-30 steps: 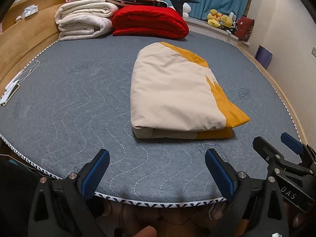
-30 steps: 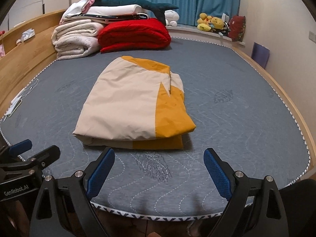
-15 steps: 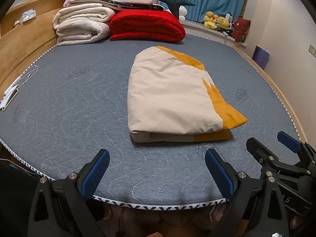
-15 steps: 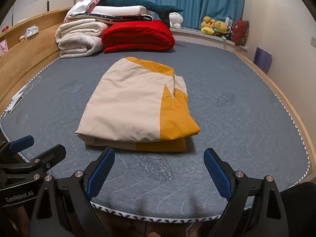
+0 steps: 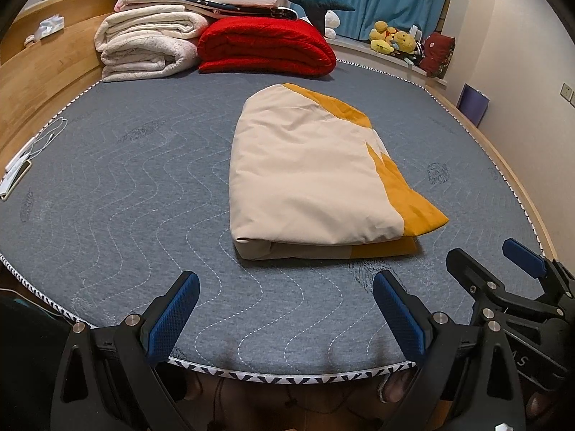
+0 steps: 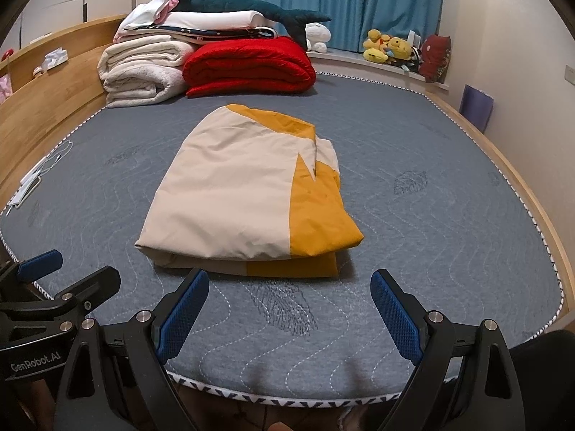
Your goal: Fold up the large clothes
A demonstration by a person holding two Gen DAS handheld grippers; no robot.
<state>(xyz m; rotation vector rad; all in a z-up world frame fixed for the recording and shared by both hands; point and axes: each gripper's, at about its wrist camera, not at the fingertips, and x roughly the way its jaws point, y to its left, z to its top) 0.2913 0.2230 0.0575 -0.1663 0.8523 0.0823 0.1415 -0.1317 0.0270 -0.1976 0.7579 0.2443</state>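
- One garment [image 5: 309, 176], folded into a thick, roughly rectangular bundle, lies flat near the middle of the bed [image 5: 118, 194]; its top face is smooth cream cloth with a mustard-yellow band along its right side, and layered edges show at the near end.
- In the right wrist view the garment [image 6: 244, 186] shows a jagged cream-and-yellow seam and a small slit near the far right corner.
- Two grippers, both held apart from the garment over the near edge of the bed.
- The left gripper [image 5: 287, 314] has its jaws spread wide with nothing between them; each black finger carries a blue, dimpled pad [image 5: 172, 318].
- The right gripper [image 6: 289, 310] likewise stands with jaws wide apart and empty, blue textured pads [image 6: 395, 314] facing inward.
- The bed is one grey mattress, quilted in wavy stitched lines with leaf motifs, edged with white-and-dark zigzag piping and set in a curved wooden frame [image 5: 46, 68].
- At the far end: two rolled, fluffy off-white blankets [image 5: 143, 48] stacked one on the other, and just beside them one thick red blanket [image 5: 266, 46], folded.
- One dark teal plush shark [image 6: 248, 3] lies atop the stack.
- A blue curtain [image 6: 345, 3] hangs behind; yellow plush toys [image 6: 388, 48] sit on the sill.
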